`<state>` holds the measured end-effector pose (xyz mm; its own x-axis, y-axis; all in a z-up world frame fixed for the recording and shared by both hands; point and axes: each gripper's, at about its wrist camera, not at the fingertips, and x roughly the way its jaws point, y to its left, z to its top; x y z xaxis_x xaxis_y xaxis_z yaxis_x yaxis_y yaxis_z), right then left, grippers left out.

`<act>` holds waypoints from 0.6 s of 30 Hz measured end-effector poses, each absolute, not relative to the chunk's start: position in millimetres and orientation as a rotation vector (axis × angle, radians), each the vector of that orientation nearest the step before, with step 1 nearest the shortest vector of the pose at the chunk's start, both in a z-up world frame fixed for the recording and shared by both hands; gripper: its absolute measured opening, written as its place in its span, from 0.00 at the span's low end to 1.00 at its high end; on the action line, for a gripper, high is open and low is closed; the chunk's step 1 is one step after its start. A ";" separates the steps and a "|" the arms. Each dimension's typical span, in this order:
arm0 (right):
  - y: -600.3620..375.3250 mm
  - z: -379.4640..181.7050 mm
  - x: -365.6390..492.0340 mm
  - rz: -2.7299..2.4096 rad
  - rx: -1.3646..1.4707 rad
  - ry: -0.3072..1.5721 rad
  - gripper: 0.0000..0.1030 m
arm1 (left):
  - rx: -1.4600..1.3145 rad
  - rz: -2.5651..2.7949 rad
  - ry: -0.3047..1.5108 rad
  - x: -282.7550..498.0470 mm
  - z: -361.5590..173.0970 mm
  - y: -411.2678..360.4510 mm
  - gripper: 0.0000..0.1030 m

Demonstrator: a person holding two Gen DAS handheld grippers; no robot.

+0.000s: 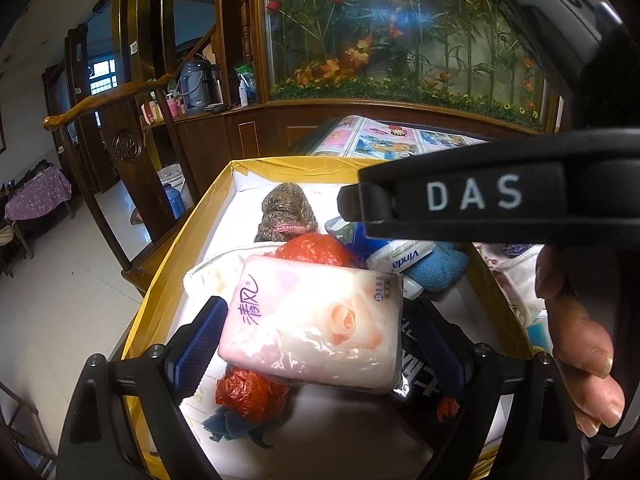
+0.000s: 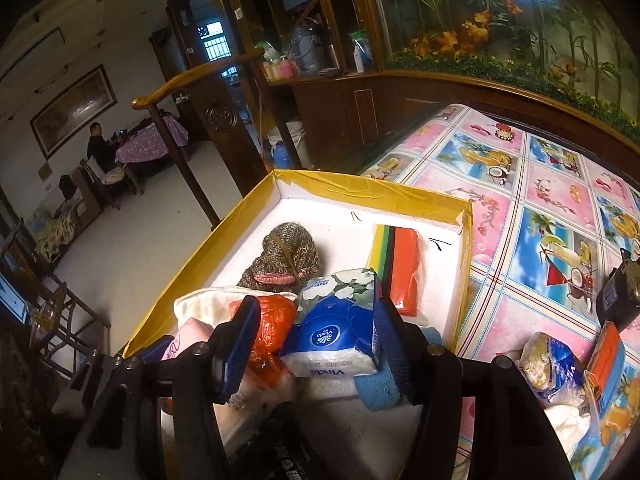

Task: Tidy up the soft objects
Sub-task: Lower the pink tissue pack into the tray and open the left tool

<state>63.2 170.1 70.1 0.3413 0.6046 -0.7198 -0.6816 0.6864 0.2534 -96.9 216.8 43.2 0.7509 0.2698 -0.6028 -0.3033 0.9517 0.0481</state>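
A yellow-rimmed box (image 1: 168,264) with a white floor holds the soft things. My left gripper (image 1: 320,320) stands open around a pink tissue pack (image 1: 316,324) printed with a rose. The pack lies on a red plastic bag (image 1: 316,250) and a white cloth (image 1: 216,272), and a gap shows beside its right edge. My right gripper (image 2: 316,312) is open too, with a blue-and-white Vinda tissue pack (image 2: 336,340) between its pads, resting on the pile. A brown knitted piece (image 2: 292,256) lies further back in the box (image 2: 360,186).
An orange pack with coloured stripes (image 2: 406,268) lies at the box's far right, a blue knitted cloth (image 2: 380,394) near its front. A patterned tablecloth (image 2: 540,200) carries a blue-and-white bag (image 2: 552,364) and an orange packet (image 2: 604,360). A wooden chair (image 2: 216,116) stands left.
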 end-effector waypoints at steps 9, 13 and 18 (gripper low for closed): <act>154.6 77.1 63.7 0.838 -0.058 0.882 0.62 | -0.065 0.309 0.655 -96.7 43.5 218.3 0.90; 141.4 77.4 66.7 0.832 -0.028 0.888 0.62 | -0.075 0.298 0.711 -87.6 39.4 220.3 0.90; 123.7 79.0 72.3 0.808 -0.006 0.881 0.62 | -0.291 0.233 0.809 -78.8 33.6 246.7 0.90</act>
<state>72.3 123.7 79.0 0.3665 0.6265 -0.6879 -0.6315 0.7104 0.3106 -78.8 246.7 33.6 0.6687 0.0930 -0.7377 -0.3130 0.9352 -0.1658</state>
